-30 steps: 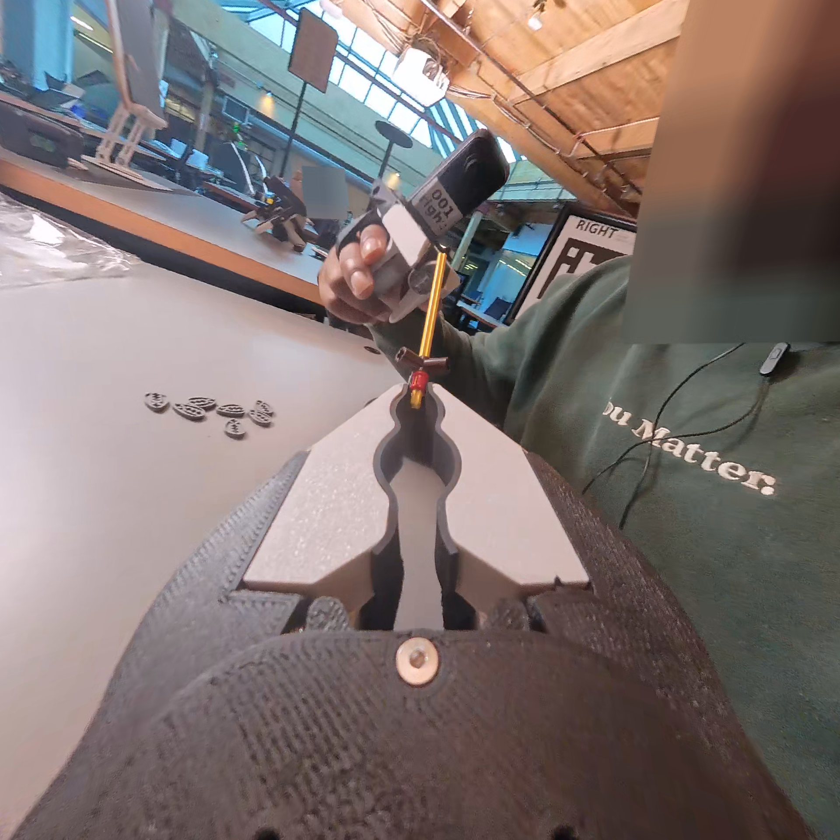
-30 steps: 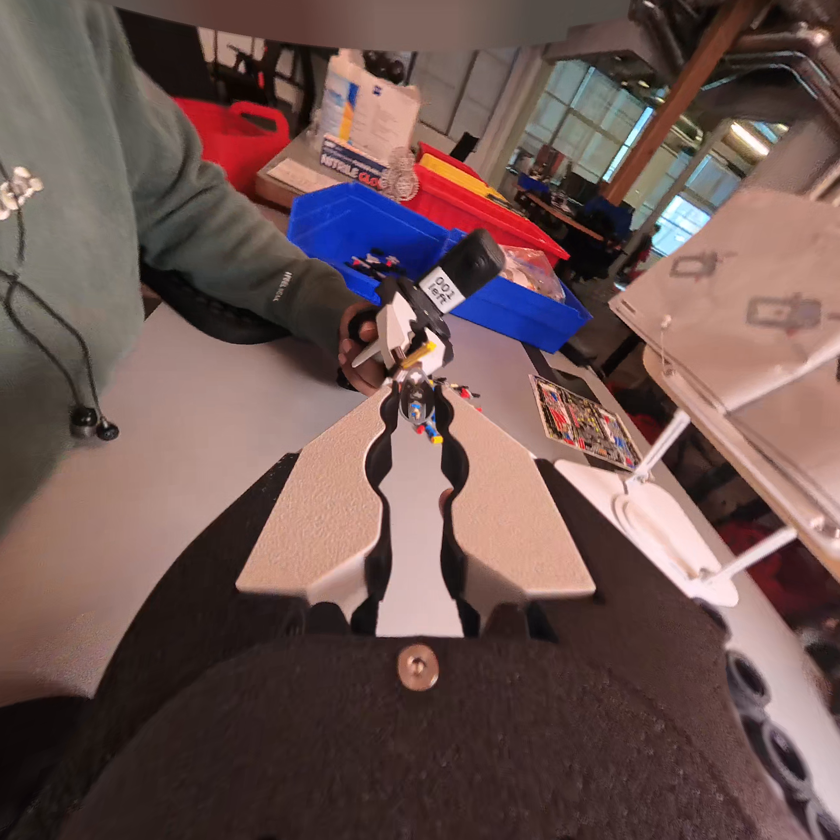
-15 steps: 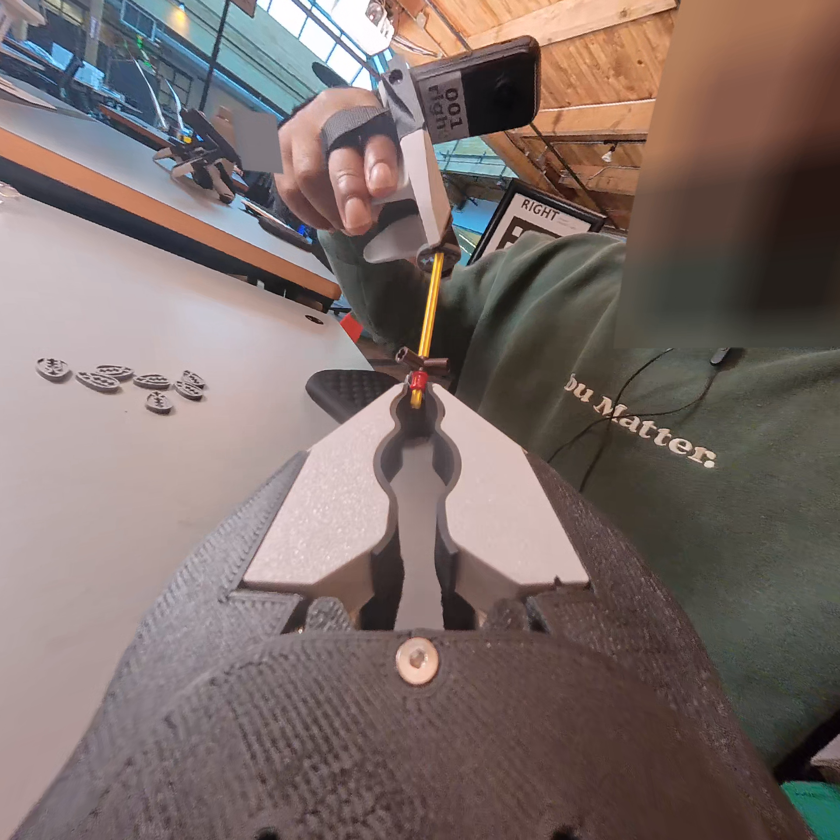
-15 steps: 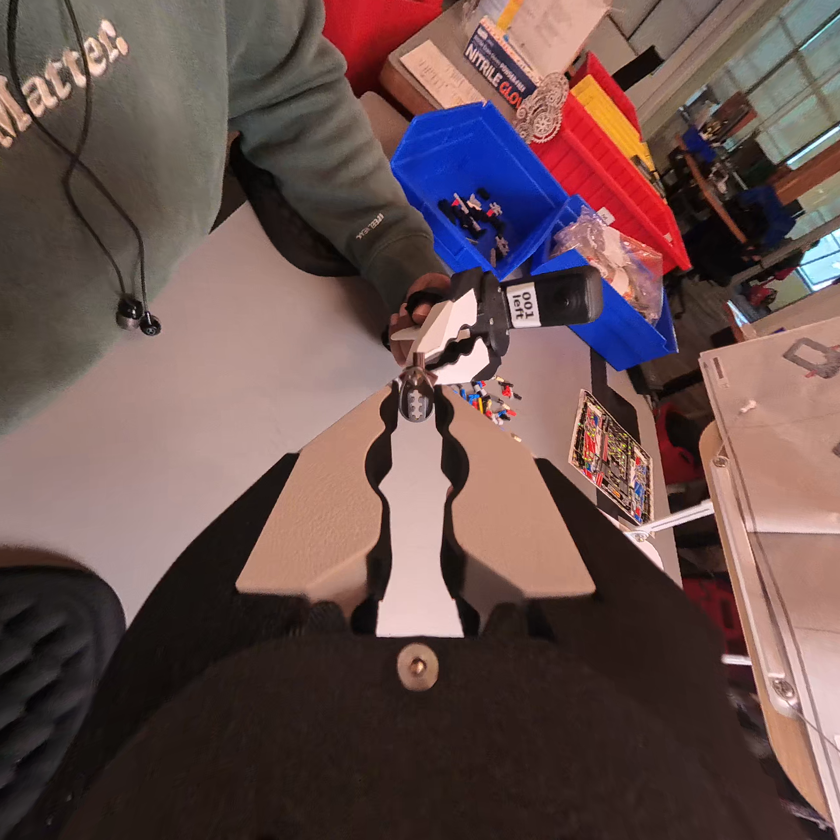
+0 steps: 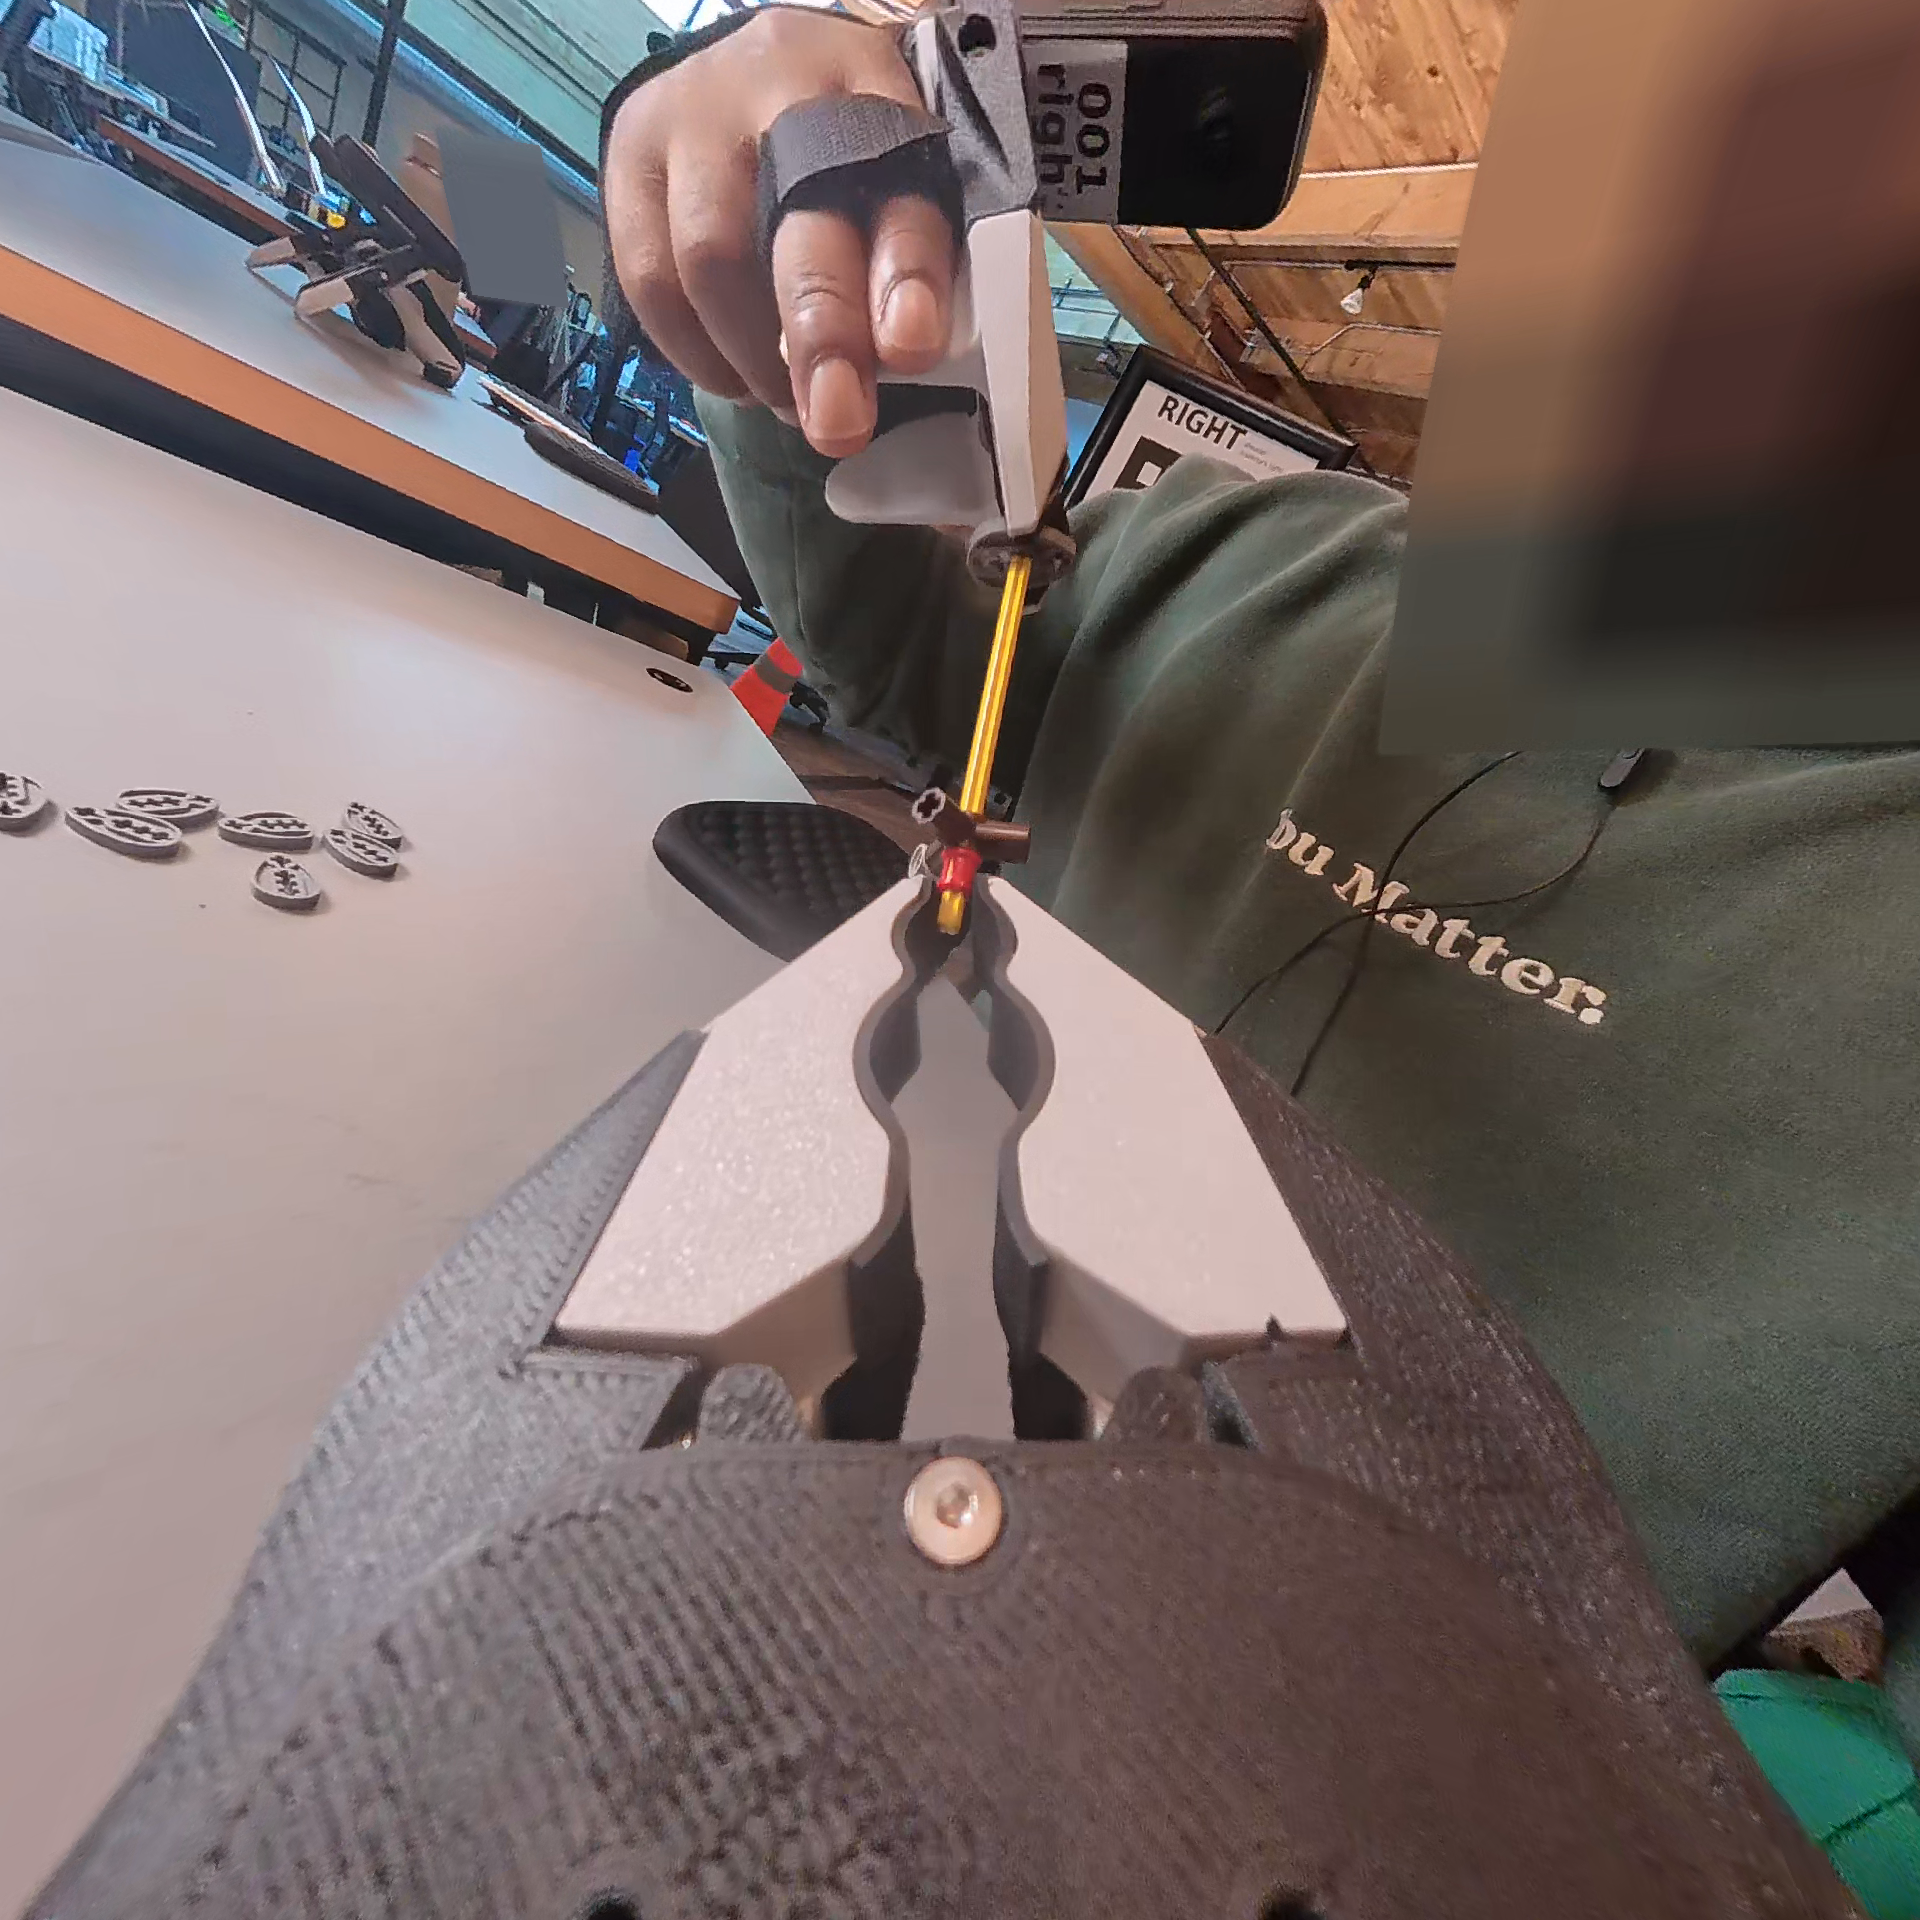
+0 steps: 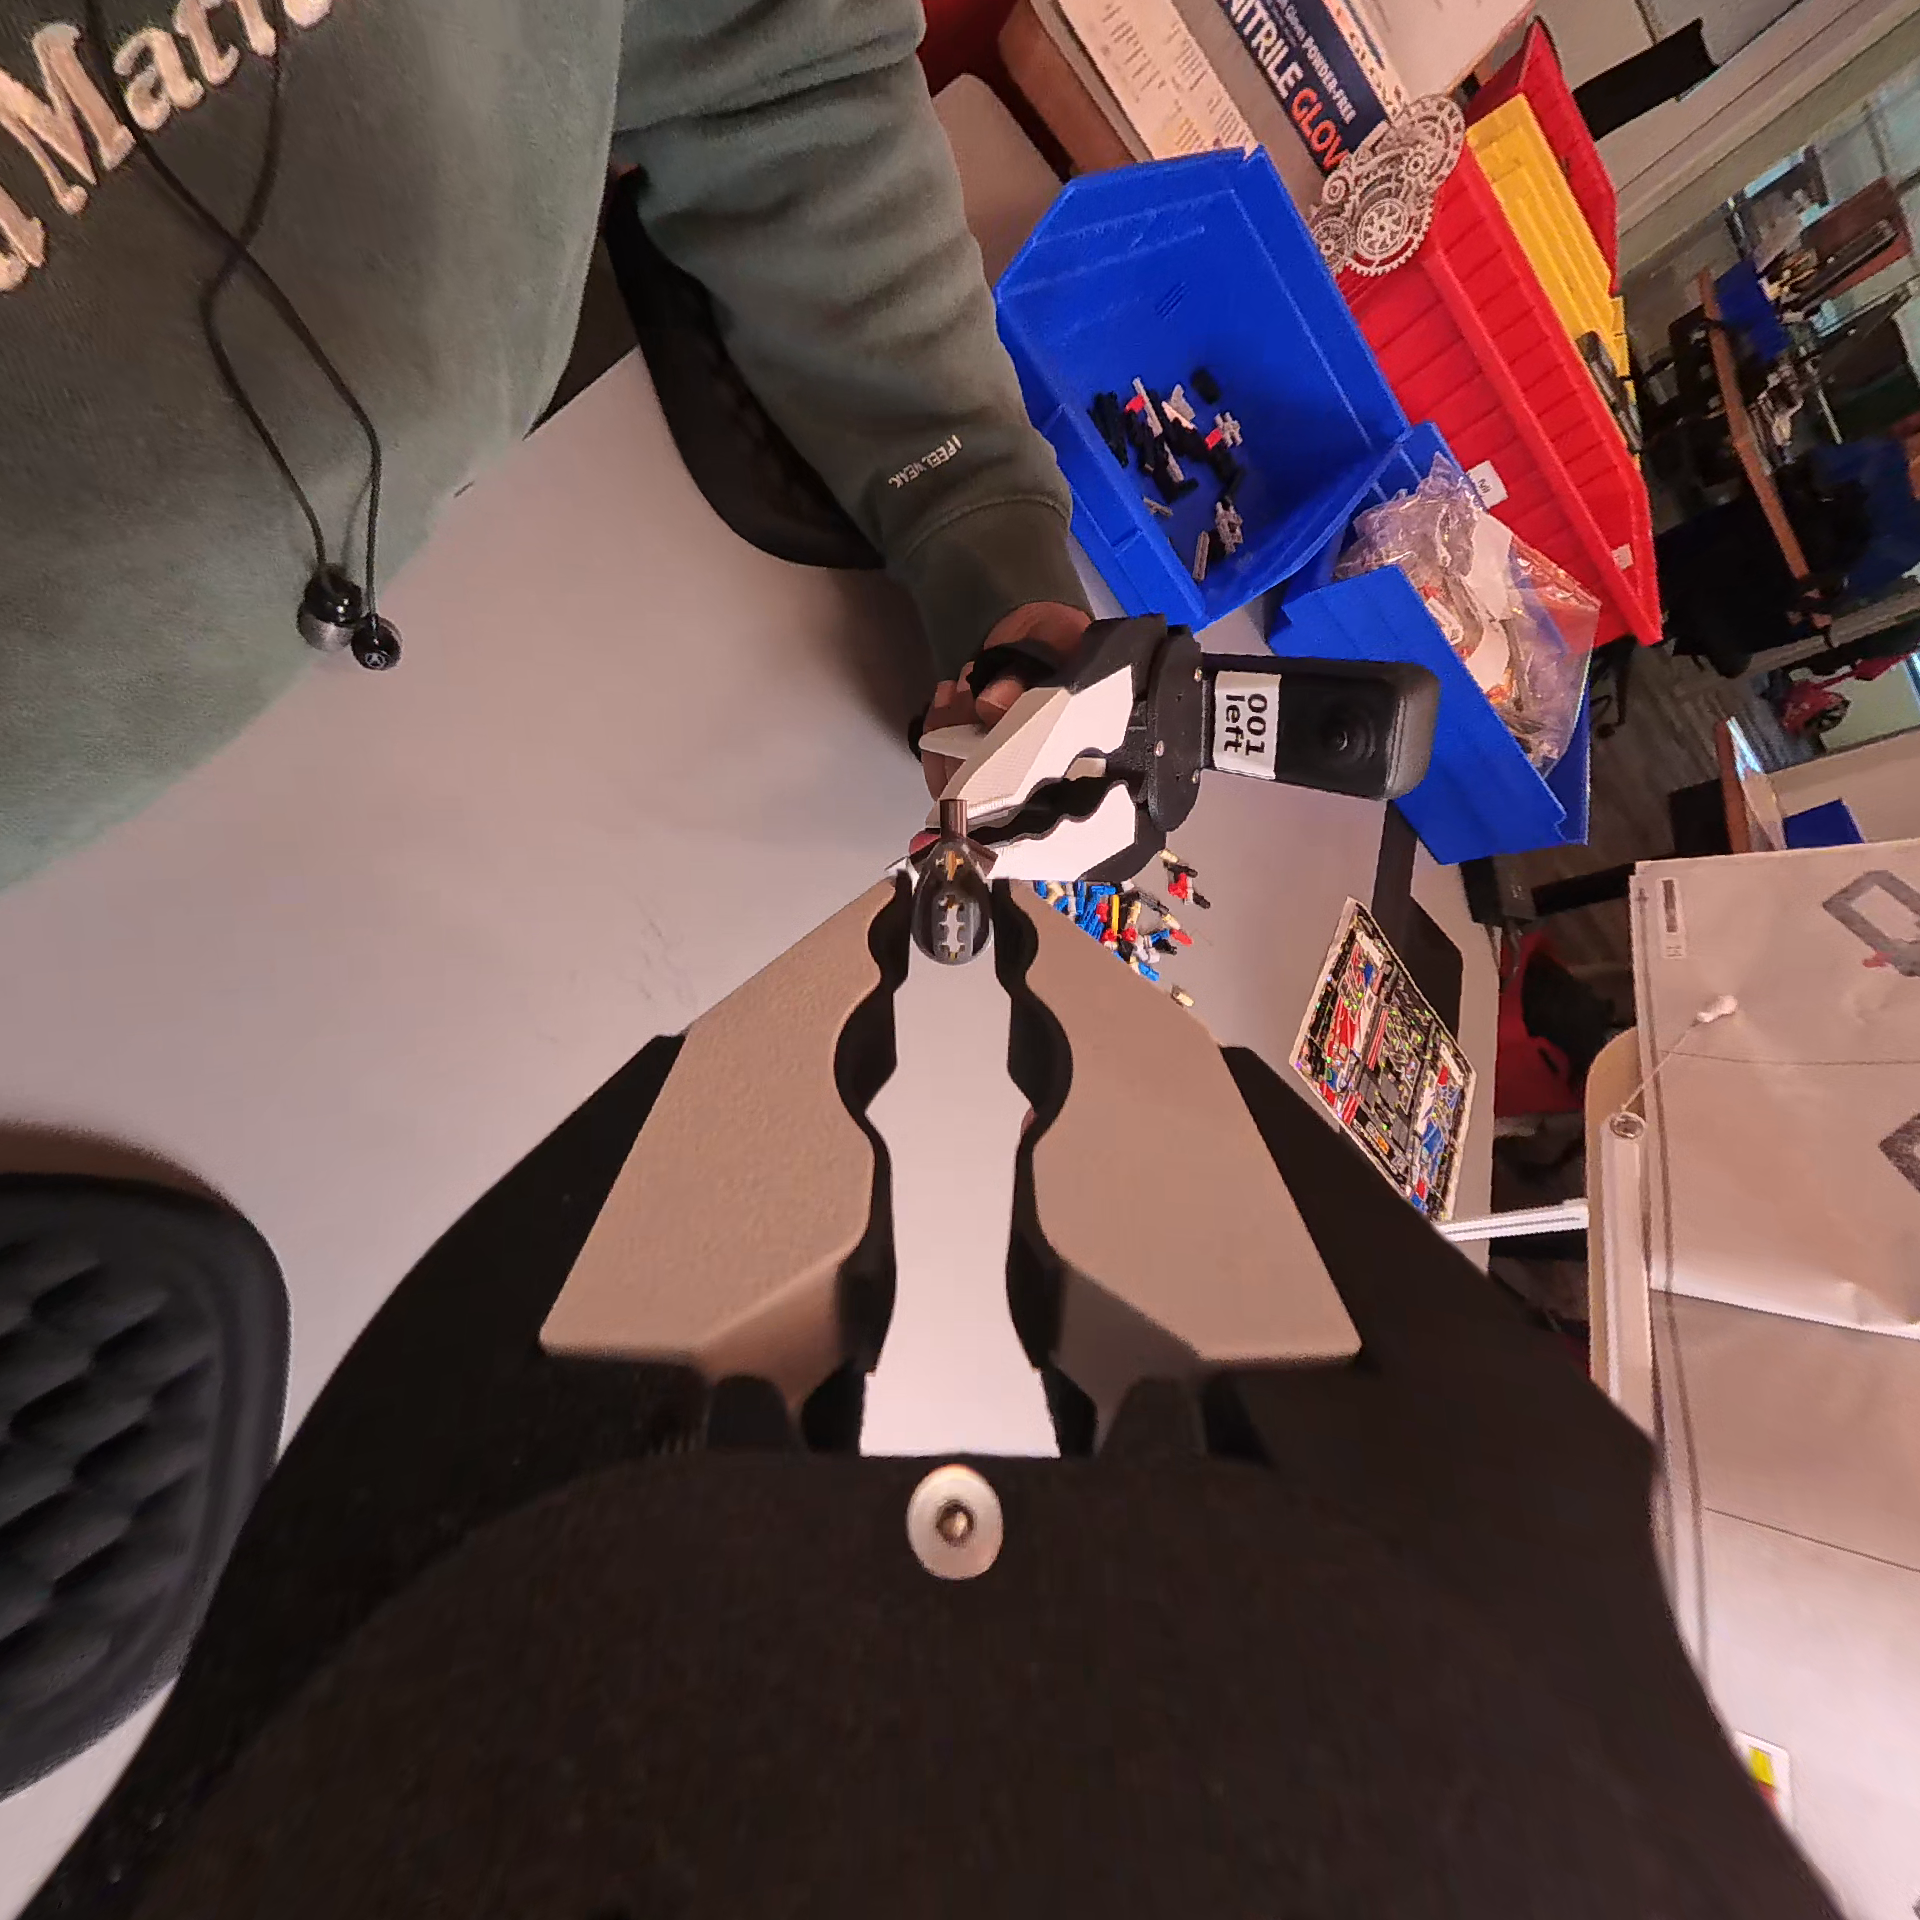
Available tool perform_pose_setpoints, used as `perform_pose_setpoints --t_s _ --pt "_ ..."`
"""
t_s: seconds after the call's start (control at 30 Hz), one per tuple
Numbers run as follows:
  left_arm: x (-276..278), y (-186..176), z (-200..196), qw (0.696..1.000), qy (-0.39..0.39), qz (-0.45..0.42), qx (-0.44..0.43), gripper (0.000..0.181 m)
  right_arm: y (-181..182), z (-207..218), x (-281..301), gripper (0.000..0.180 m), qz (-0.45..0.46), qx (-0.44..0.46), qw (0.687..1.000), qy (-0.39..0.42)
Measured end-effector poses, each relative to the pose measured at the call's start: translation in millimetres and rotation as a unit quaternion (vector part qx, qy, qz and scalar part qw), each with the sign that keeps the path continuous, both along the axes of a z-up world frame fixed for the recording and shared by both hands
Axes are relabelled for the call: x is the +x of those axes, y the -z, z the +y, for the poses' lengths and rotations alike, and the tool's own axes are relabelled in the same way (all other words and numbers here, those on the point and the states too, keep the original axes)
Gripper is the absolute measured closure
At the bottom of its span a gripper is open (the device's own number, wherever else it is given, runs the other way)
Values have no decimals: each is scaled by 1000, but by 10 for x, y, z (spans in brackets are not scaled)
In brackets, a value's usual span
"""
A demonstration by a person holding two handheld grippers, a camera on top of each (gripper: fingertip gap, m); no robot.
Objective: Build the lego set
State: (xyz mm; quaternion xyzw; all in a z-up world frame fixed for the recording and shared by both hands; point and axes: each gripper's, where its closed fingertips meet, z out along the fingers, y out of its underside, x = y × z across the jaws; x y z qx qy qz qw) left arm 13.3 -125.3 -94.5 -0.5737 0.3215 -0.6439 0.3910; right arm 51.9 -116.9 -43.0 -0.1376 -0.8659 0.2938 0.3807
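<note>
My left gripper [image 5: 951,914] is shut on the lower end of a yellow axle [image 5: 992,691] that stands nearly upright. A red bush [image 5: 958,864] and a dark brown connector [image 5: 971,821] sit on the axle just above the fingertips. My right gripper [image 6: 948,906] is shut on a dark grey oval piece [image 6: 948,927] and holds it on the axle's top end. In the left wrist view the right gripper [image 5: 1023,535] comes down from above. In the right wrist view the left gripper [image 6: 961,831] shows just beyond the oval piece. Both are held above the table.
Several more grey oval pieces [image 5: 260,836] lie on the grey table [image 5: 260,1039]. Blue bins [image 6: 1195,301] with small parts, a pile of loose pieces [image 6: 1117,920], a sticker sheet [image 6: 1382,1060] and a booklet stand [image 6: 1787,1091] are to the right. The person's torso is close. Left tips to right tips: about 7 centimeters.
The right gripper has swung up and over the axle and now points down along it. The left gripper has tilted with the axle. Both grips are unchanged.
</note>
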Motion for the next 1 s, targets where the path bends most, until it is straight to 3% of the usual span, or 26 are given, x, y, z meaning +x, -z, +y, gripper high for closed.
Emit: perform_pose_setpoints --t_s 1.0 --pt "30 -36 -130 999 47 -20 -6 176 -50 -174 42 166 1 -47 998 -43"
